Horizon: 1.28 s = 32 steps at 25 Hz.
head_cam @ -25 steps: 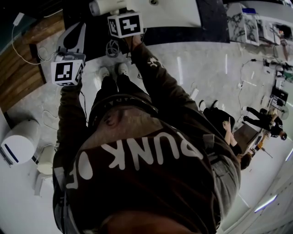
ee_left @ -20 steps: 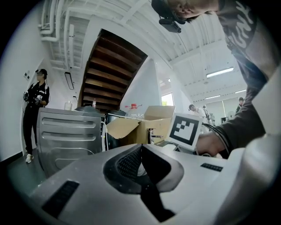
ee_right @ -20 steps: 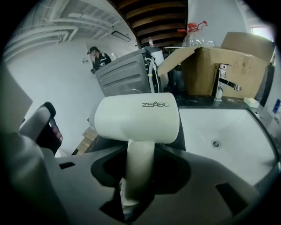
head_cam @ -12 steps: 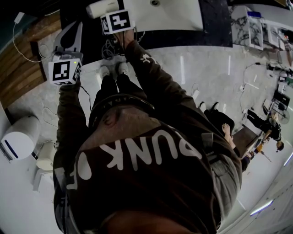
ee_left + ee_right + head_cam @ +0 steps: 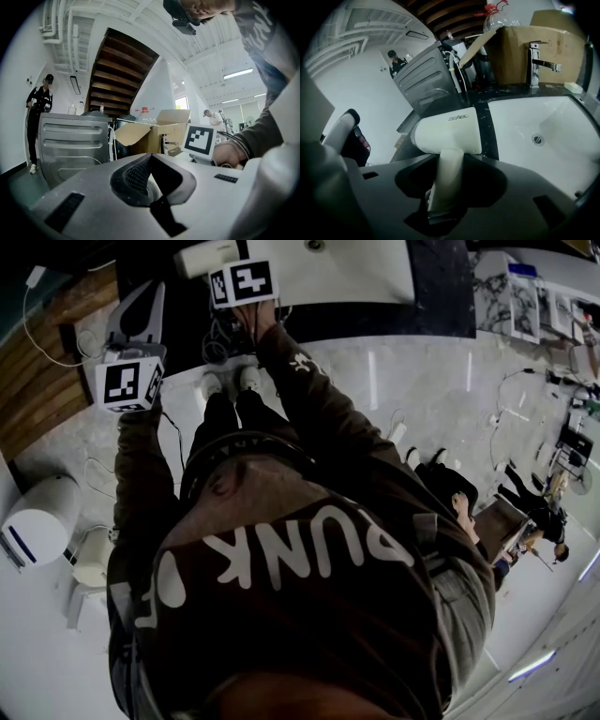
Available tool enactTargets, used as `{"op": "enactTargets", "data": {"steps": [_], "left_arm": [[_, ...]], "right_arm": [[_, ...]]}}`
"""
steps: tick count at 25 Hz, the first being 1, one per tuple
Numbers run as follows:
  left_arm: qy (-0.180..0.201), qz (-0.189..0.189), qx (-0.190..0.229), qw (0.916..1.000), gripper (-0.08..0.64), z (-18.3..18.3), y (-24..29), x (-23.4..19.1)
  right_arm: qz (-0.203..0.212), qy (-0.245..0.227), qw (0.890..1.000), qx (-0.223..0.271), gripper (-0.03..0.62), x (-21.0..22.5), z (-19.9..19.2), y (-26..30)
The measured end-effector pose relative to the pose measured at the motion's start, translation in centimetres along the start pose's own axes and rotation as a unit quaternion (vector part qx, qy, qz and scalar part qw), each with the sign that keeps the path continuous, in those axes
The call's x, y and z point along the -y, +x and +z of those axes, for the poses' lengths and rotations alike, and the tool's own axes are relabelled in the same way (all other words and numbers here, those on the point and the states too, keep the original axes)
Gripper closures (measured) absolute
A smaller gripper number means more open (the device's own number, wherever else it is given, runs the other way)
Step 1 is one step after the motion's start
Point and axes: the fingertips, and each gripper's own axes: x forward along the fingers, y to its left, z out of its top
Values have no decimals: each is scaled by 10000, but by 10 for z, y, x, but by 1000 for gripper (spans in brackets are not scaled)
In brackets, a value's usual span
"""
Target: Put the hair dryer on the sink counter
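The white hair dryer (image 5: 446,131) lies on the dark sink counter (image 5: 487,101), just left of the white basin (image 5: 543,126). Its handle points back between the jaws of my right gripper (image 5: 446,161). Those jaws are opening, with dark gaps on both sides of the handle. From the head view the dryer (image 5: 208,254) shows at the top edge, beyond the right gripper's marker cube (image 5: 242,283). My left gripper (image 5: 141,298) hovers to the left over the floor, with its pads (image 5: 140,171) together and nothing between them.
A chrome faucet (image 5: 536,56) and an open cardboard box (image 5: 520,44) stand behind the basin. A grey appliance (image 5: 426,79) sits left of the counter. A person in black (image 5: 40,105) stands beyond it. Wooden steps (image 5: 42,390) and a white round fixture (image 5: 37,531) lie to my left.
My right gripper's cube has shifted slightly left and farther toward the counter. The left gripper has drifted a little left and up. The dryer has stayed at the counter's left end.
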Motion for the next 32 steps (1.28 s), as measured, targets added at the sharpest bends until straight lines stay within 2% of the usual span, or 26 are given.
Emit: {"op": "enactTargets", "data": {"steps": [5,8,10,13,16,19,21,23,26,32], "left_arm": [[32,9,-17,10000,571,2,3,3],[63,21,-7,10000,572,7,4,2],[66,22,-4,10000,571,12,4,4],[49,12,17,10000,571,22,3,9],[56,-1,72,10000,571,35,-1,14],[82,-15,131,9999,571,47,-7,17],[115,-26,158,9998,571,55,-11,19],[148,-50,177,9997,572,61,-15,22],[177,-71,187,9996,571,68,-20,24],[209,-96,157,9996,571,70,-22,27]], "right_arm": [[25,-100,9997,201,390,2,8,-18],[-10,-340,9976,598,388,-4,26,-39],[49,-640,9926,1029,392,-14,42,-59],[383,-1290,9732,1864,406,-40,62,-92],[715,-2048,9377,2715,426,-70,74,-130],[953,-2584,9022,3320,453,-94,75,-162],[1057,-2801,8827,3622,484,-104,72,-177],[1085,-2939,8685,3841,519,-108,70,-186],[1076,-2996,8593,4004,558,-109,68,-191],[1010,-3086,8588,3962,581,-105,61,-191]]}}
